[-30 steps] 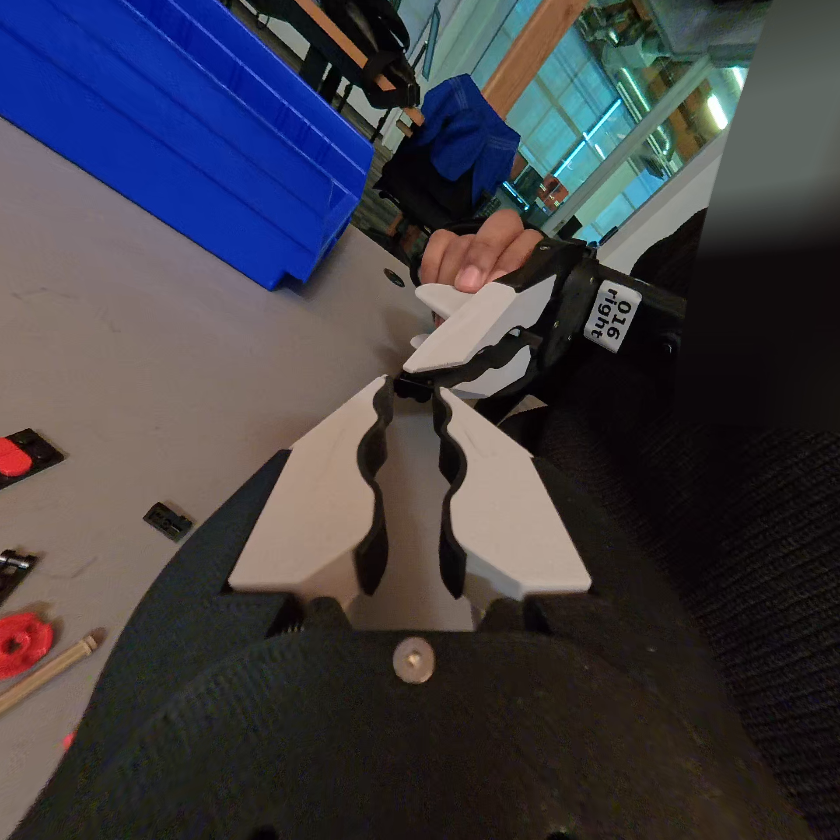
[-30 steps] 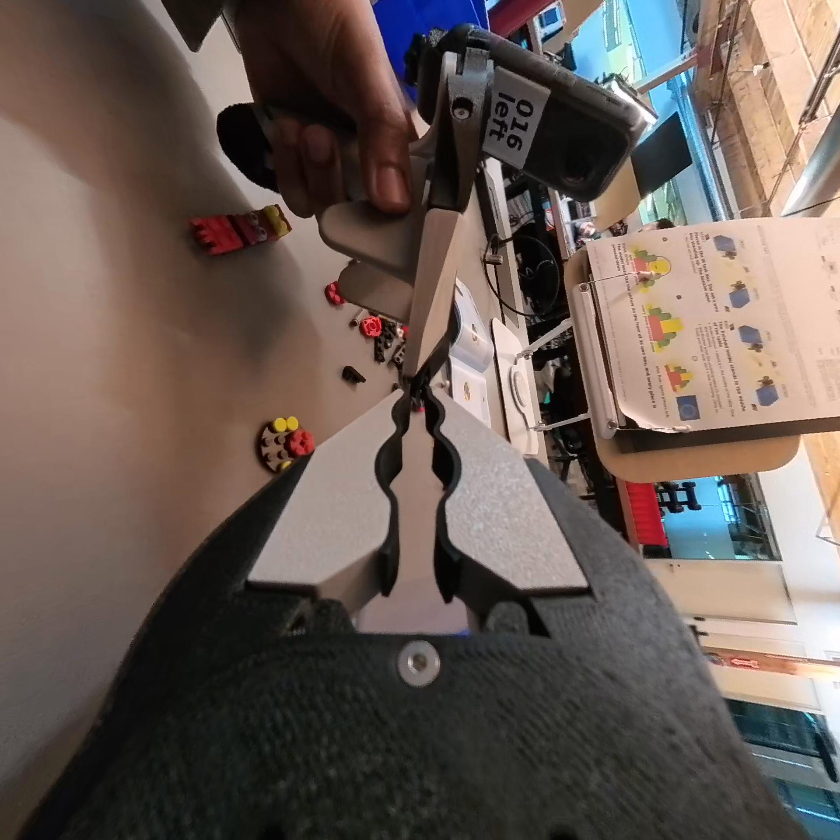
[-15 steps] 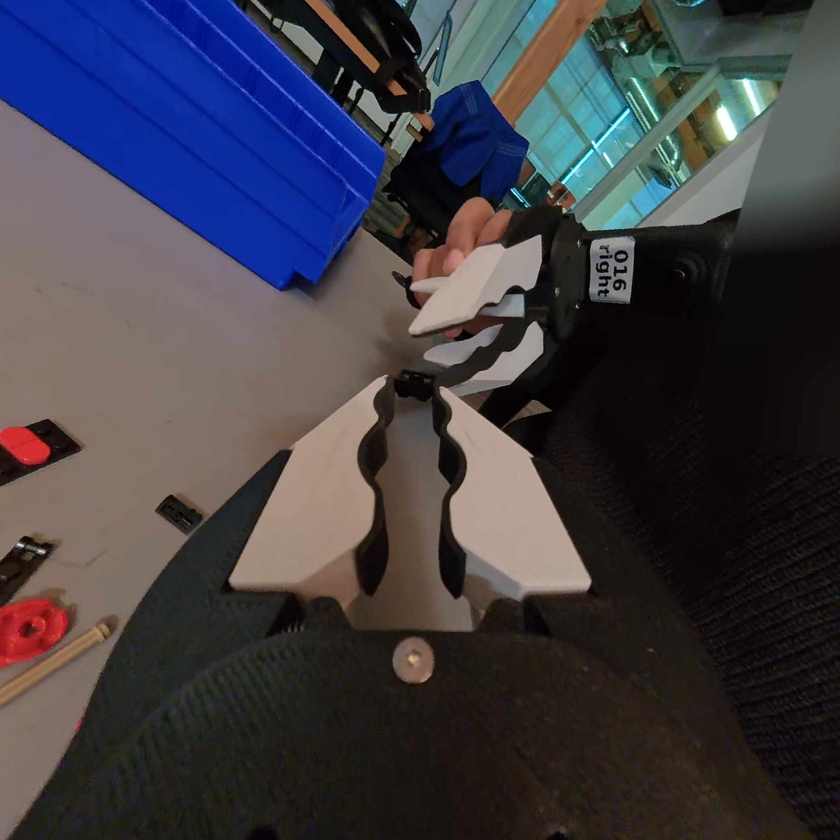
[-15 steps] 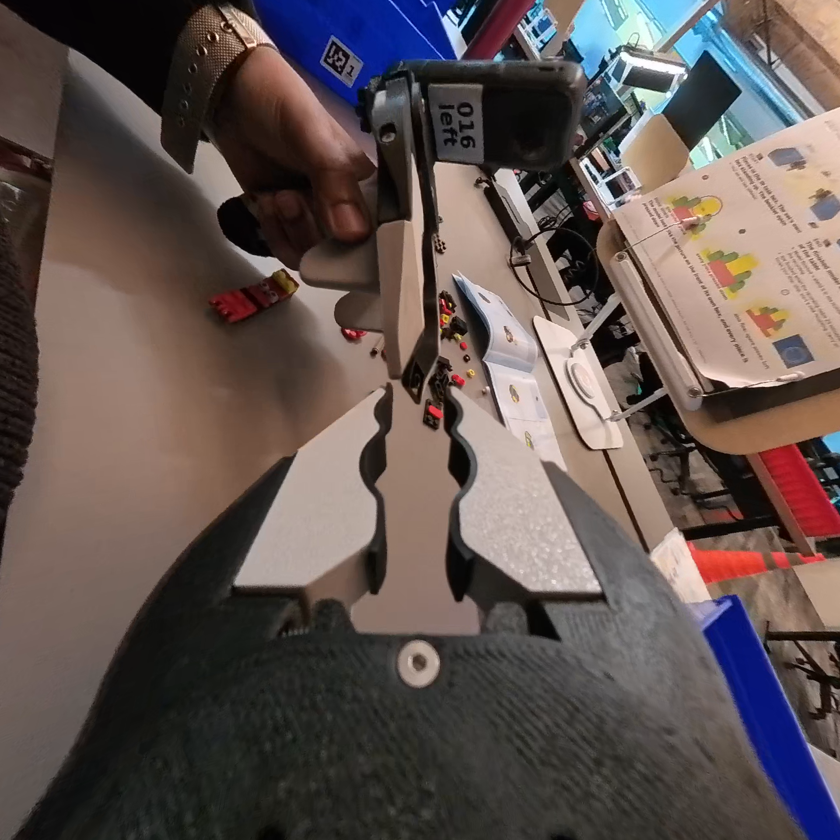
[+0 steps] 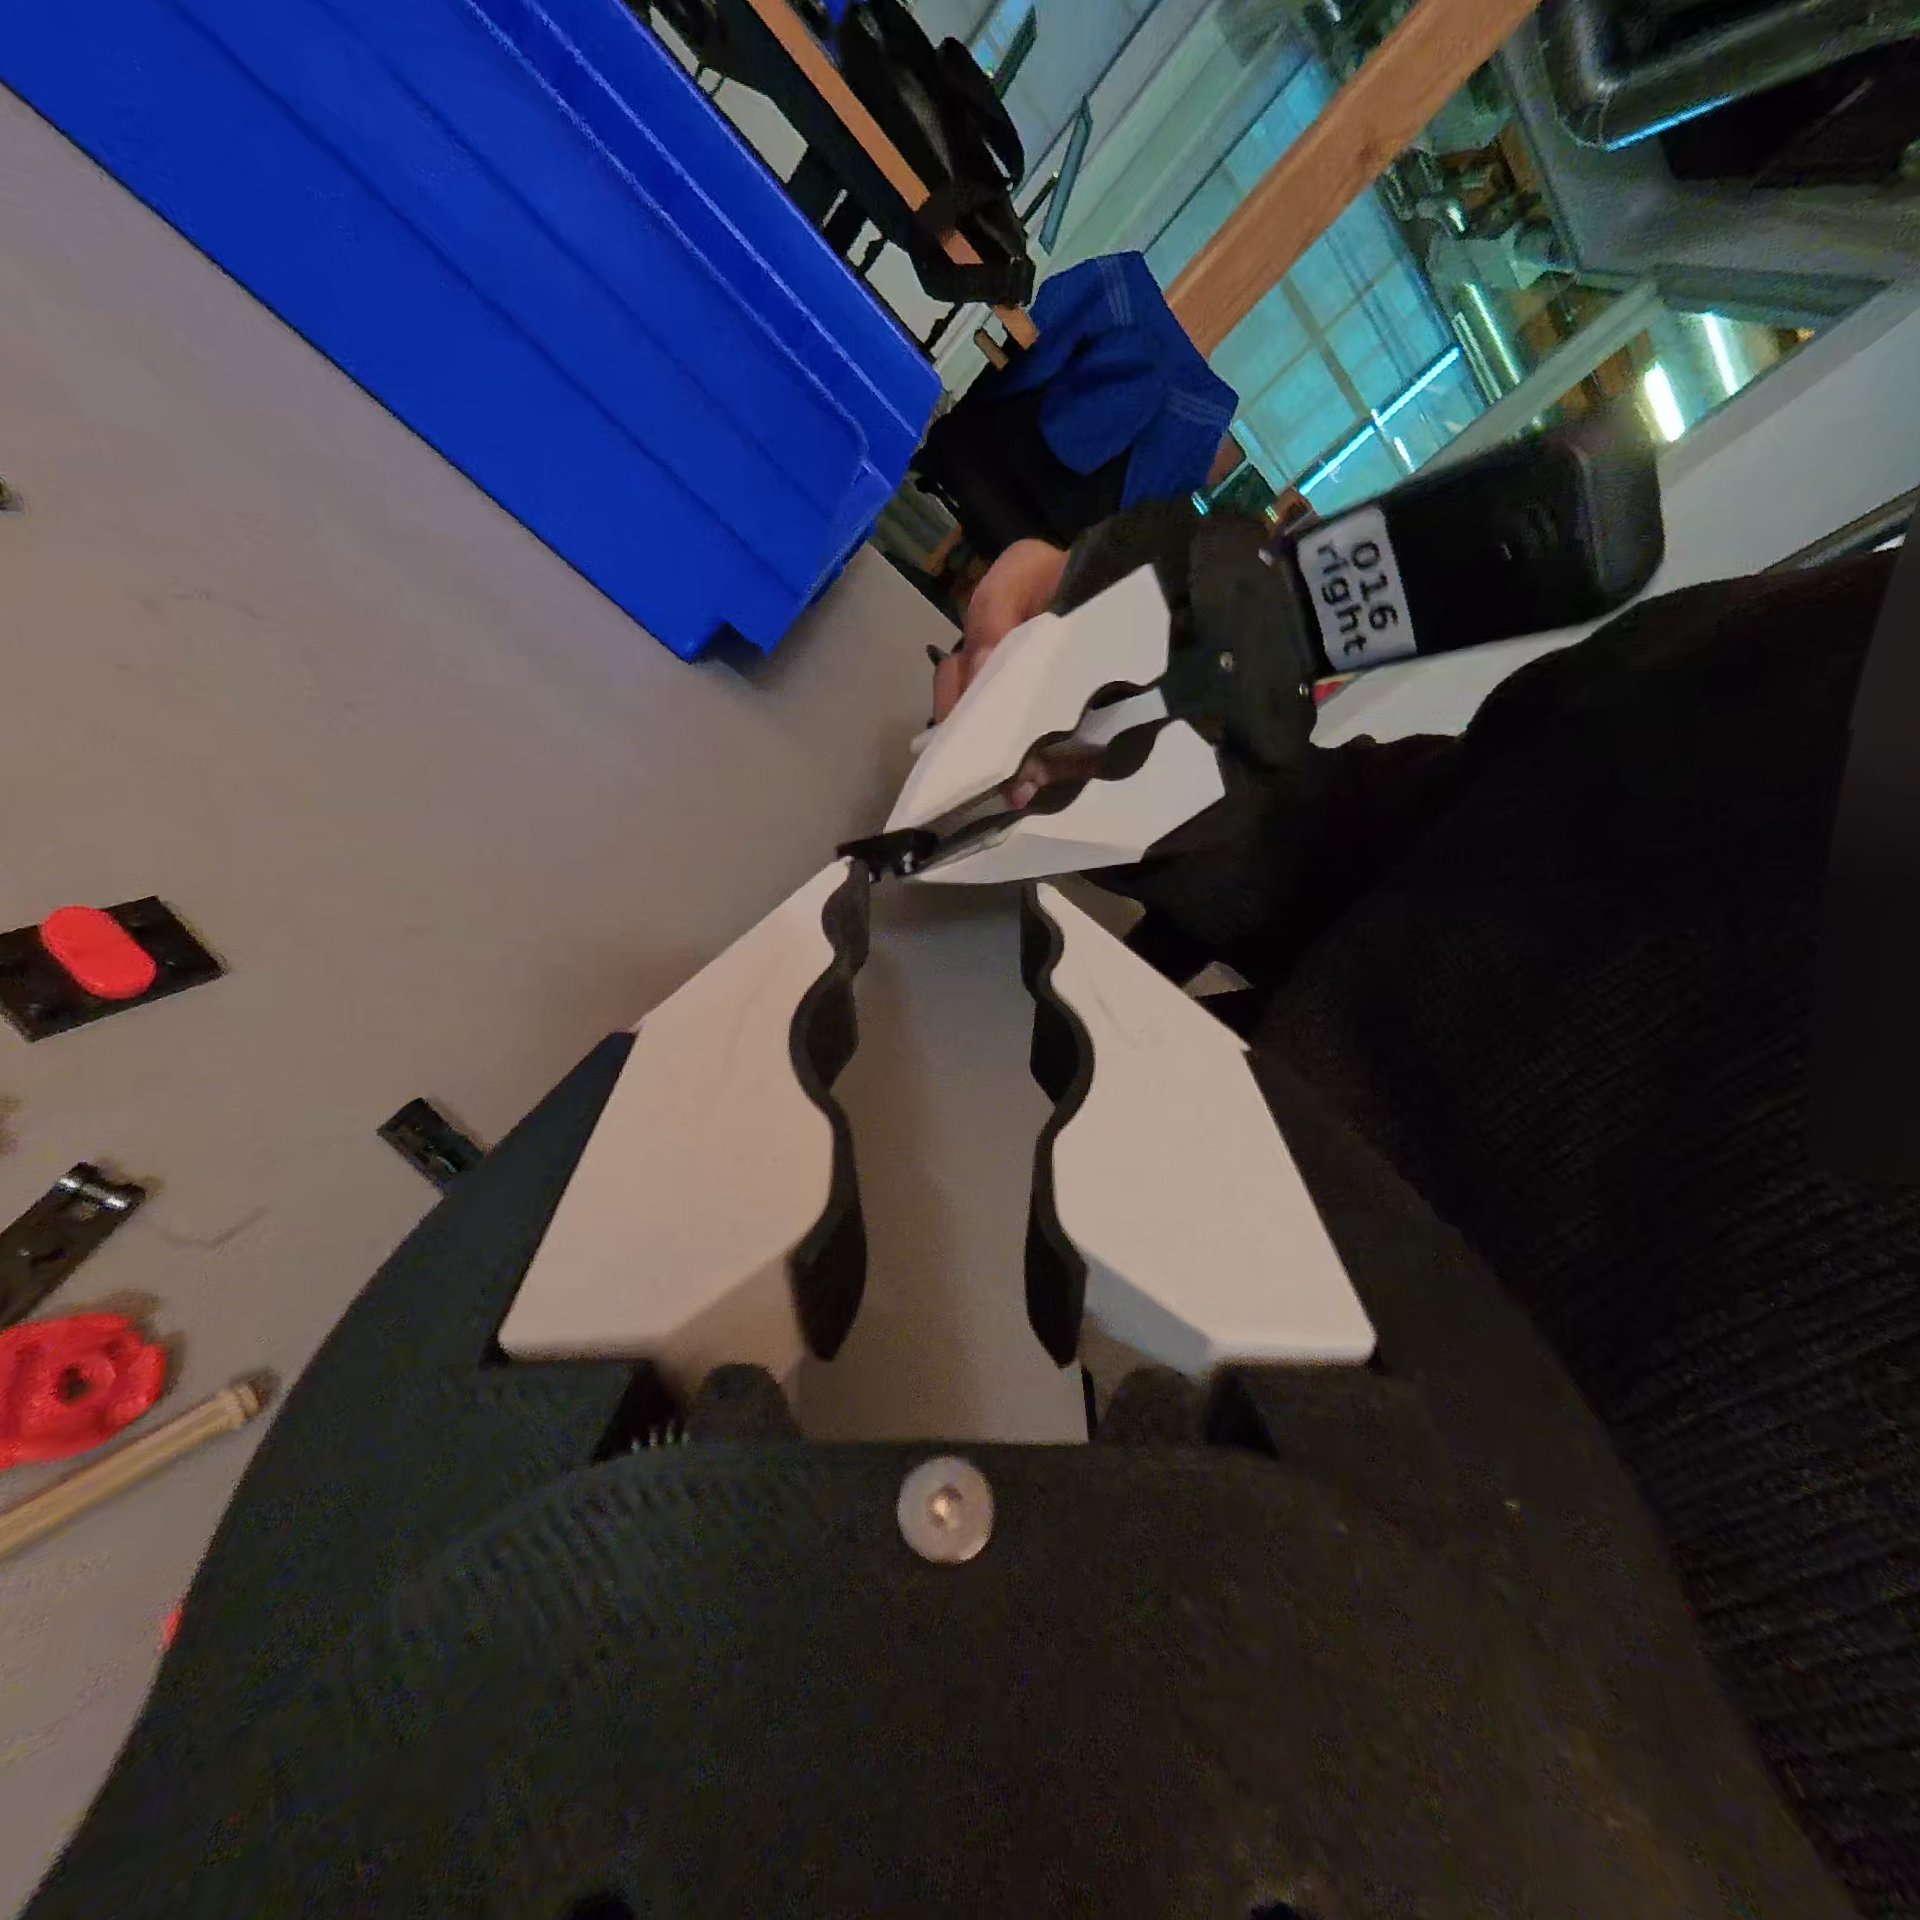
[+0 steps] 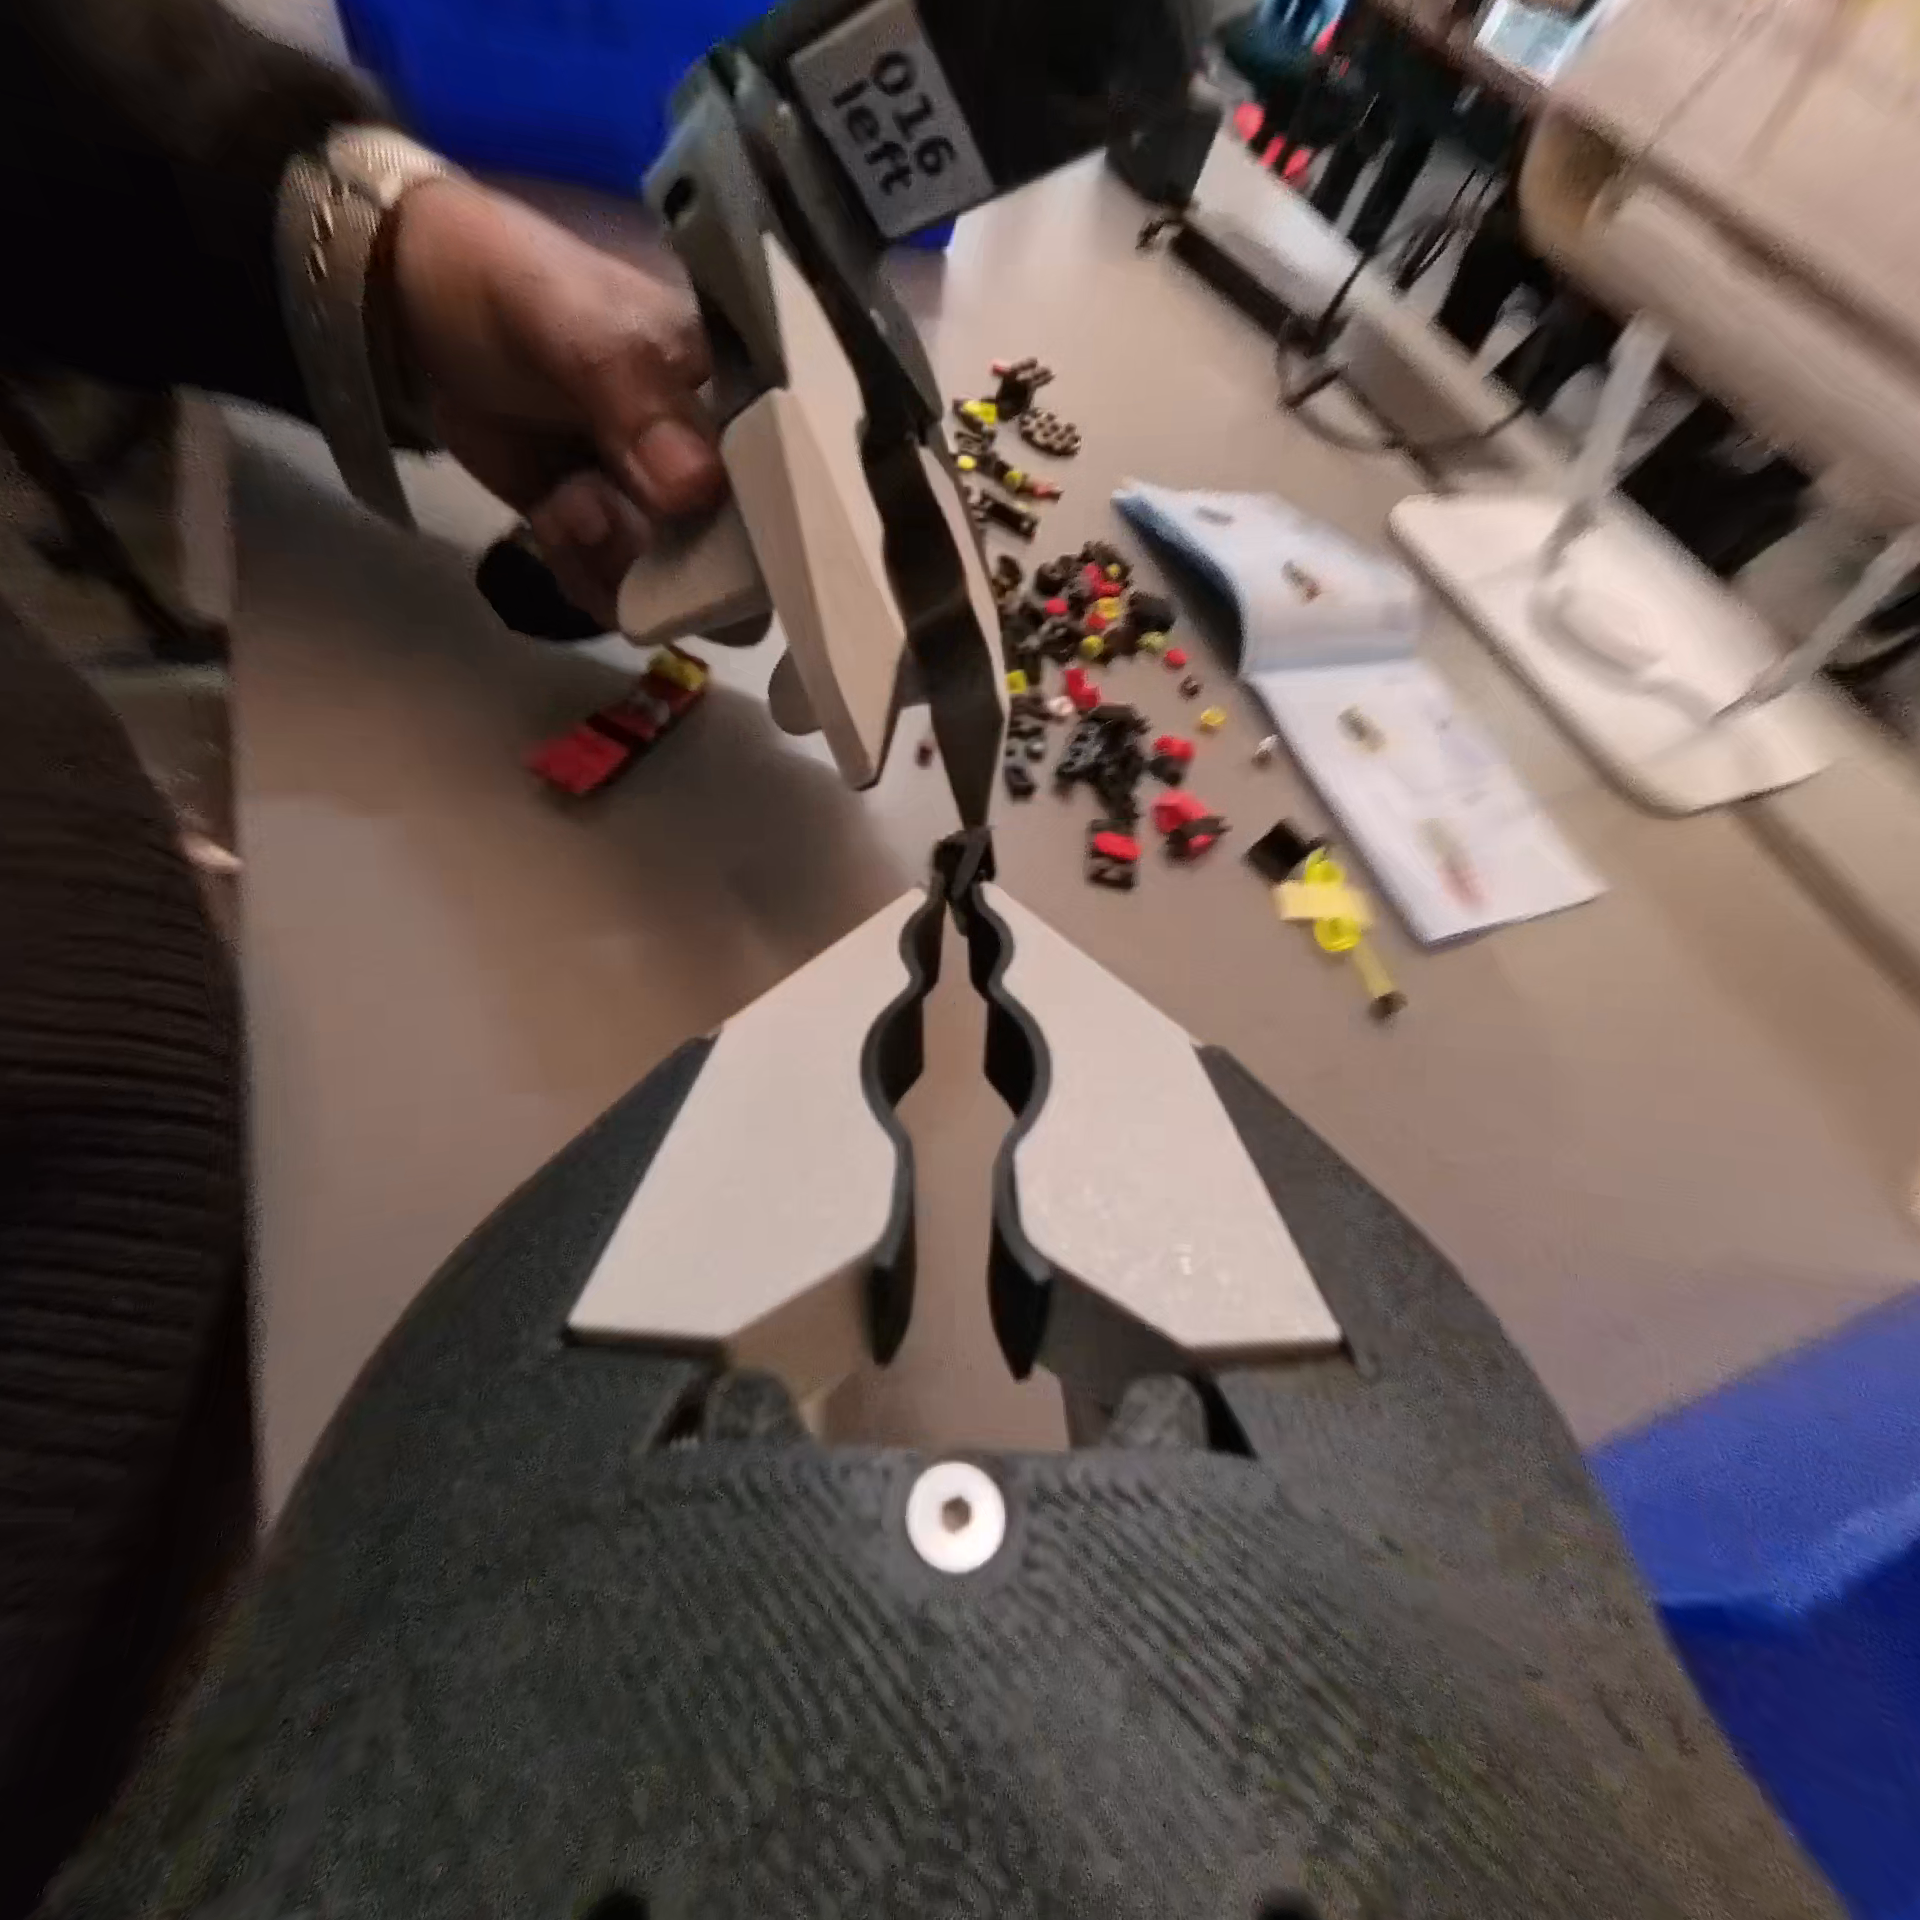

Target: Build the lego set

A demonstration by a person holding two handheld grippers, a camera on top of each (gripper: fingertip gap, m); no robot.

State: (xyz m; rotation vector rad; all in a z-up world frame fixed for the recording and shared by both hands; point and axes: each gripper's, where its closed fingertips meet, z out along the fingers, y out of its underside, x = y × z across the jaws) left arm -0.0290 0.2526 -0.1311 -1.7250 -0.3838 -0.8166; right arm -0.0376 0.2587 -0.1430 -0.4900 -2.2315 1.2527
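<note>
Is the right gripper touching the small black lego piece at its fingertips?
Touching. The right wrist view shows the right gripper with both fingertips pressed onto the small black piece, and no gap shows on either side.

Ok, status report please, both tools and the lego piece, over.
Left tool open. Right tool shut on small black piece, held above the table. Left tool's tip at the piece. Loose bricks beyond, nothing in the way.

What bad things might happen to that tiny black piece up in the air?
1. The small black lego piece is pinched only at the very tips of the right gripper, so it might slip and drop.
2. The left gripper is open beside it; a bump might knock it loose.
</note>
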